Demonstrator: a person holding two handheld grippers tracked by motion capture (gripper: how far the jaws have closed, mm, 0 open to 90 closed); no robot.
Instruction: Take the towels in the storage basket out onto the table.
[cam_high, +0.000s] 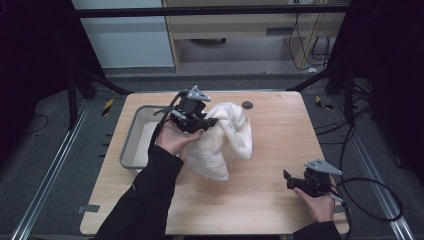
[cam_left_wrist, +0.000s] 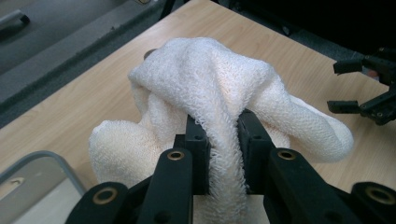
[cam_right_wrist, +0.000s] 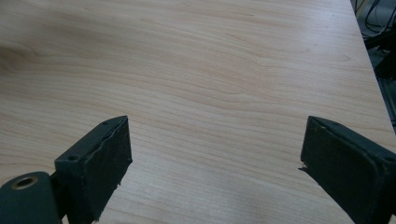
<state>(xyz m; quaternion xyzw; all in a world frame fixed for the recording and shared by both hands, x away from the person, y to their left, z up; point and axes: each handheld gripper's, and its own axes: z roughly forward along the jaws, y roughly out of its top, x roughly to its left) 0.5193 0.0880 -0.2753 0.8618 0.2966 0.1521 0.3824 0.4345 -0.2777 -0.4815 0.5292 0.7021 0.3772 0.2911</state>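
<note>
Right gripper, near right, rested on the table, jaws apart; left gripper clamped a white towel, lifted beside the grey tray.

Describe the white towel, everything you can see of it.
The towel is white, fluffy terry cloth, bunched into loose folds and humps. The left gripper pinches a ridge of it between its fingers and holds it up, so the cloth drapes down from the grip. Its lower end hangs down to the wooden table, beside the grey bin. The right gripper is apart from it, open.
</note>
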